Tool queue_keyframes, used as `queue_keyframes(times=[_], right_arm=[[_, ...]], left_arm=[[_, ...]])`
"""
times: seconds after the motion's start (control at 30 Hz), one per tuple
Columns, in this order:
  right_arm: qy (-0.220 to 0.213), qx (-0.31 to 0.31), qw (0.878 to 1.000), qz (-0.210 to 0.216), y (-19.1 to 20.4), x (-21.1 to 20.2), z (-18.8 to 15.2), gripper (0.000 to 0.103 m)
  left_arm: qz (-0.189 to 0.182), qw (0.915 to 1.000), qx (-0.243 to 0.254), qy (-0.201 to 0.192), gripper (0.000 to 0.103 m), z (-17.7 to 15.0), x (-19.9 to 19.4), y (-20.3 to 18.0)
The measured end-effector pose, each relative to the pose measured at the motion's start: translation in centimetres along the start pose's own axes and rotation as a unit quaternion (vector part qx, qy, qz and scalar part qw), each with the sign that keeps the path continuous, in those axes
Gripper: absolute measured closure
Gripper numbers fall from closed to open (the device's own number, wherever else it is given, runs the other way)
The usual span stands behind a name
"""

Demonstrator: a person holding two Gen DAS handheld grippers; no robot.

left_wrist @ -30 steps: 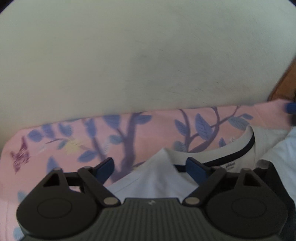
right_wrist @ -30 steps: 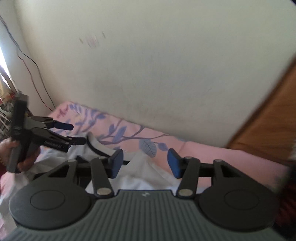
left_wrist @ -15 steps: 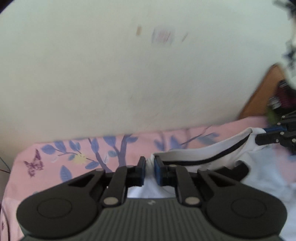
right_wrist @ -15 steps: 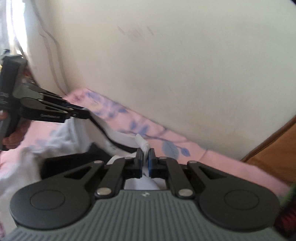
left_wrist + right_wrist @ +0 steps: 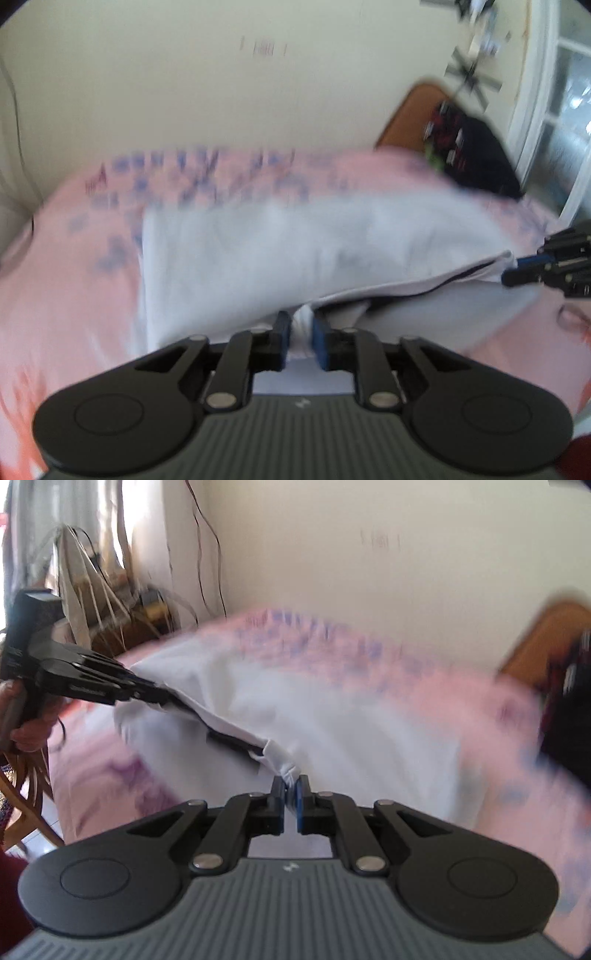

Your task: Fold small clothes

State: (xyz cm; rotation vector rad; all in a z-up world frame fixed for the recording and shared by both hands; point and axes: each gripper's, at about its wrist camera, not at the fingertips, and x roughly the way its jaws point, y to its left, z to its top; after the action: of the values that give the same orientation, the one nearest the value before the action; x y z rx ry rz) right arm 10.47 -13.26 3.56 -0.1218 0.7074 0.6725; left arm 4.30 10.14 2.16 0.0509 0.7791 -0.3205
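Now both grippers are gripping the white shirt point(image 5: 288, 243) along its collar edge and holding that edge stretched above the pink bed point(image 5: 66, 258). The left gripper point(image 5: 300, 341) is pinching a bunched fold of white cloth; its jaws have just been easing apart a little, yet the cloth is sitting squeezed between the blue pads point(image 5: 320, 343). The right gripper point(image 5: 291, 801) is clamping a twisted corner of the same shirt; its jaws have likewise been loosening slightly, with the fabric between them. From the right wrist view, the left gripper point(image 5: 162, 696) is showing at the far end of the dark-trimmed collar, held by a hand point(image 5: 29, 720).

Below the collar, the rest of the shirt is draping onto the bed, its far part lying toward the wall point(image 5: 184, 81).

Judging the risks: both grips are small pinches on bunched cloth, so a quick pull may be enough to slip a corner free and drop that side crooked. Uneven tension between the two ends could be skewing the fold line, and the trailing hem may be dragging and wrinkling across the bed.
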Motion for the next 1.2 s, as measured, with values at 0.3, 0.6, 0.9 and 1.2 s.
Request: queue_keyframes(times=[0.3,0.6,0.9,1.2], right_arm=[[-0.108,0.015,0.994,0.007,-0.2,-4.4,3.0,0.054],[-0.041,0.086,0.995,-0.012,-1.1,6.8,6.1,0.054],[-0.063,0.139,0.987,-0.045,-5.6,1.4,-0.7,0.058],[-0.151,0.143,0.977,-0.054,-3.7,0.5,2.2,0.047]], left_arm=[[-0.014,0.9928,-0.043,-0.111,0.062,3.1,-5.7,2.3],[0.066,0.9942,-0.026,-0.081,0.084,4.2,6.8,3.6],[0.109,0.9896,0.009,-0.093,0.083,2.9,4.8,1.2],[-0.003,0.9833,-0.043,-0.177,0.04,4.5,1.3,-0.9]])
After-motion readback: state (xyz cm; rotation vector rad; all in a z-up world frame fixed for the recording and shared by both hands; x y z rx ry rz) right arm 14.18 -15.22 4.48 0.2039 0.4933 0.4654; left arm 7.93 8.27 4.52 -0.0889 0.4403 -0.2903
